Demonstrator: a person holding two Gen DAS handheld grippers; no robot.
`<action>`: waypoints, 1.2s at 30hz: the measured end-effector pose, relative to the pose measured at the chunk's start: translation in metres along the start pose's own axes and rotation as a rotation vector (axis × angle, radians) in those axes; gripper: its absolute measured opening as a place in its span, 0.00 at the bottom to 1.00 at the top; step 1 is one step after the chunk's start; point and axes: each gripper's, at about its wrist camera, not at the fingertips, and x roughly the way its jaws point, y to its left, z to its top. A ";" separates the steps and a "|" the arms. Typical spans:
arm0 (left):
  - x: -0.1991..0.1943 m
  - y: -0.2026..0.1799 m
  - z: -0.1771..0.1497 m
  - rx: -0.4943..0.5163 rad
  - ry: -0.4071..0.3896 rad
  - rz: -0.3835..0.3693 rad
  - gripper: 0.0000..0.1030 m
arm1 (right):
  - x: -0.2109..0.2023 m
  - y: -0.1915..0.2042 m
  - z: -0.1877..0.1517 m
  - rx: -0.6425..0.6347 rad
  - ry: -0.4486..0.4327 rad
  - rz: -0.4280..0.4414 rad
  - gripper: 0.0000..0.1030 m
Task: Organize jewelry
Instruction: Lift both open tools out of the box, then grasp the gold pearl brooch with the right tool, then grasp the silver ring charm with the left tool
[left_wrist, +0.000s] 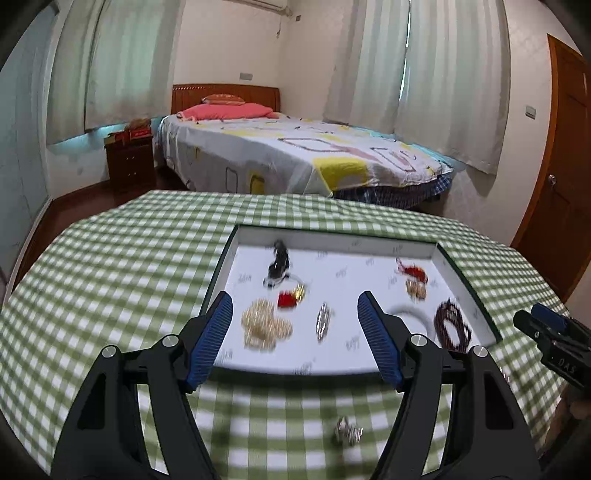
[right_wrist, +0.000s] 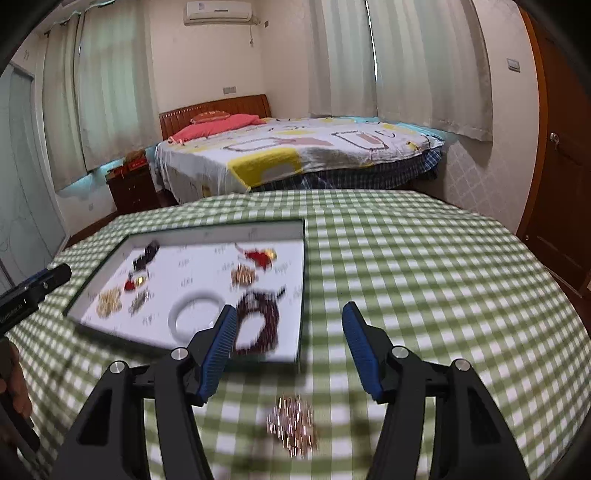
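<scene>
A table covered by a green-and-white checked cloth (left_wrist: 110, 266) is seen beneath both grippers. On it, a shallow white tray (left_wrist: 369, 245) with a dark rim is laid ahead of the left gripper (left_wrist: 295, 321), whose blue-padded jaws are spread wide with nothing held between them. From the right wrist view the same tray (right_wrist: 221, 230) is placed ahead and to the left of the right gripper (right_wrist: 290, 325), which is likewise spread wide and empty.

Inside the tray, a dark red beaded bracelet (left_wrist: 452, 326) is coiled to the right of the left gripper's right finger, with a white bangle (left_wrist: 408, 312) just beside it, partly hidden by that finger. A heap of gold chain (left_wrist: 264, 326) is seen just ahead of the left finger. Farther ahead are a black piece (left_wrist: 279, 262) — too blurred to be identified — a red-and-gold charm (left_wrist: 290, 297), a small silver piece (left_wrist: 323, 321) between the fingers, a red ornament (left_wrist: 412, 271) and a small gold cluster (left_wrist: 415, 290) below it.

Outside the tray, a small silver piece (left_wrist: 347, 434) is left on the cloth close below the left gripper's jaws, and a rose-gold chain pile (right_wrist: 293, 424) is seen on the cloth between and below the right gripper's fingers — untouched by either
</scene>
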 end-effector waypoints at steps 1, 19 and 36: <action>-0.003 0.000 -0.005 -0.004 0.005 0.002 0.67 | -0.001 0.000 -0.003 -0.002 0.006 0.001 0.57; -0.016 0.007 -0.059 -0.008 0.111 0.011 0.68 | 0.018 0.005 -0.053 -0.037 0.146 -0.030 0.57; -0.006 0.000 -0.070 -0.008 0.156 -0.010 0.68 | 0.019 -0.005 -0.058 0.009 0.185 0.000 0.23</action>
